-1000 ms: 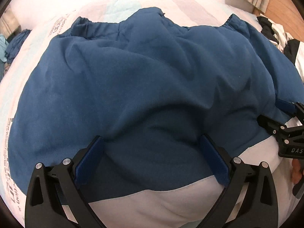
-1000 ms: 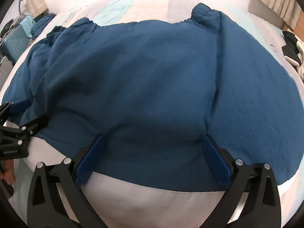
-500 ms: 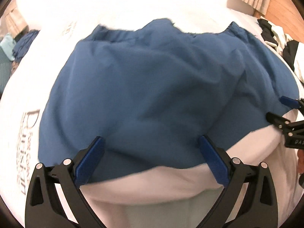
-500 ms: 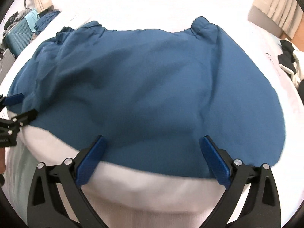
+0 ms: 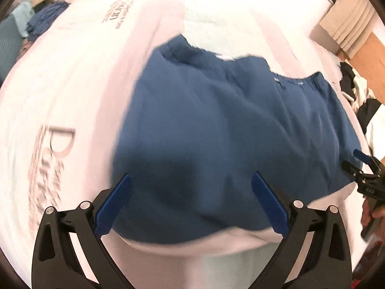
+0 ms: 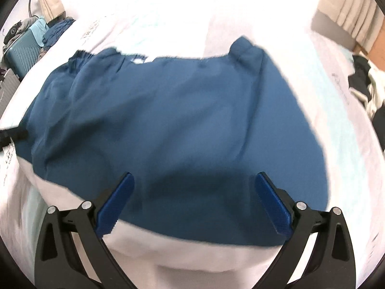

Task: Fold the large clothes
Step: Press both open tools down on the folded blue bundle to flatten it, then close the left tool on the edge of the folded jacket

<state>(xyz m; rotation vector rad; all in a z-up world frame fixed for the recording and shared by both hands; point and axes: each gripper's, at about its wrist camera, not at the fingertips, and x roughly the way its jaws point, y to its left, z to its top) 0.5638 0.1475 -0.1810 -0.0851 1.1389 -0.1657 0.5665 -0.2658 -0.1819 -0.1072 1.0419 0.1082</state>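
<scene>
A large dark blue garment (image 5: pixel 228 130) (image 6: pixel 173 122) lies spread on the pale bed sheet, its gathered waistband at the far edge. My left gripper (image 5: pixel 190 200) hovers open above the garment's near hem, nothing between its blue pads. My right gripper (image 6: pixel 193 200) is open too, above the near hem on its side. In the left wrist view the right gripper (image 5: pixel 361 168) shows at the right edge, beside the garment's corner, with a hand (image 5: pixel 373 214) behind it. The left gripper's tip (image 6: pixel 14 132) peeks in at the left edge of the right wrist view.
The printed white sheet (image 5: pixel 60 110) covers the bed. Black and white clothes (image 5: pixel 361 101) (image 6: pixel 368 89) are piled at the right. A teal suitcase (image 6: pixel 21 50) with blue clothes (image 6: pixel 57 31) stands at the far left. Curtains and a wooden panel (image 5: pixel 361 45) are at the back right.
Both grippers have pulled back and risen, so the garment looks smaller and more sheet shows around it. Both have stayed open. The views are motion-blurred.
</scene>
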